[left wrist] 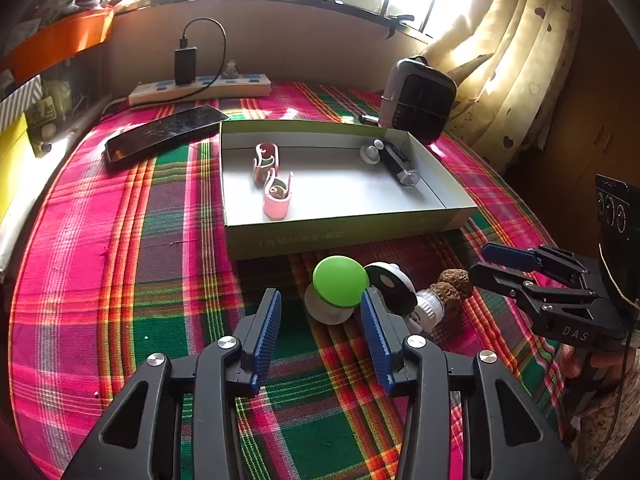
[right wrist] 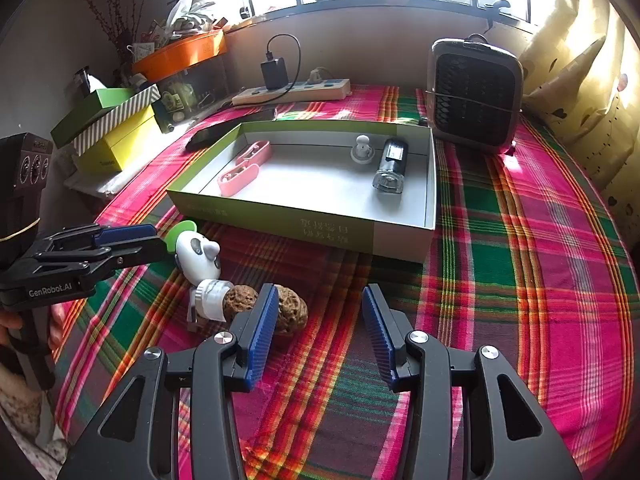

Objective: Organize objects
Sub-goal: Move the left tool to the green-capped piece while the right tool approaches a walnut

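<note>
"GenRobot.AI" hand-held gripper [right wrist: 132,246]; another, "DAS" [left wrist: 502,264]

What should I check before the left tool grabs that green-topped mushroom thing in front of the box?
1. Left tool open wide enough: ok; nothing between the pads.
2. Green-topped mushroom toy lined up with the gap: ok, just ahead of the fingertips.
3. Neighbours clear: not ok; the panda toy sits against it, beside the right finger.
4. Right tool out of the way: ok; it is off to the side by the walnuts.
5. Space in the box: ok; its middle is bare.
</note>
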Demonstrator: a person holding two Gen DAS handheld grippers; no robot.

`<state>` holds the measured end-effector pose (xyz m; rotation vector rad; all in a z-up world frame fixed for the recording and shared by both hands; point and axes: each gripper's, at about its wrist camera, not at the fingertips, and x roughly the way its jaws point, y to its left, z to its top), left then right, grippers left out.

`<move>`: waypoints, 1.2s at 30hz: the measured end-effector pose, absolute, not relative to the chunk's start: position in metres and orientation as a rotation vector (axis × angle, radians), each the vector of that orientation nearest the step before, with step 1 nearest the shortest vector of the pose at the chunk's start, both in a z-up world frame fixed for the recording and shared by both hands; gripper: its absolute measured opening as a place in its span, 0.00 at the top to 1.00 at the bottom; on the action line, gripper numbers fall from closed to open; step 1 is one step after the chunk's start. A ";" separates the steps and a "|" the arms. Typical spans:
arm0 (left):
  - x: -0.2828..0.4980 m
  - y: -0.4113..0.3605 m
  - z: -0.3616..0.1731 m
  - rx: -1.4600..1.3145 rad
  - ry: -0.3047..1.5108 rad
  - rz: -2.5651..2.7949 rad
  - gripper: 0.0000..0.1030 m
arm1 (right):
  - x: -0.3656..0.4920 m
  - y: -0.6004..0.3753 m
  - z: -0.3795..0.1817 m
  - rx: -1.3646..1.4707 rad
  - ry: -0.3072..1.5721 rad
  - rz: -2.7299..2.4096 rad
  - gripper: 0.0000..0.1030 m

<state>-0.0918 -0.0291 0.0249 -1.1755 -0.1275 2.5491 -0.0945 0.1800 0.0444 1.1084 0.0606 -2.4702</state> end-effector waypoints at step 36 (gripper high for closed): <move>-0.115 -0.017 0.022 -1.179 -0.081 2.561 0.59 | -0.096 0.173 0.039 1.122 0.102 -2.475 0.52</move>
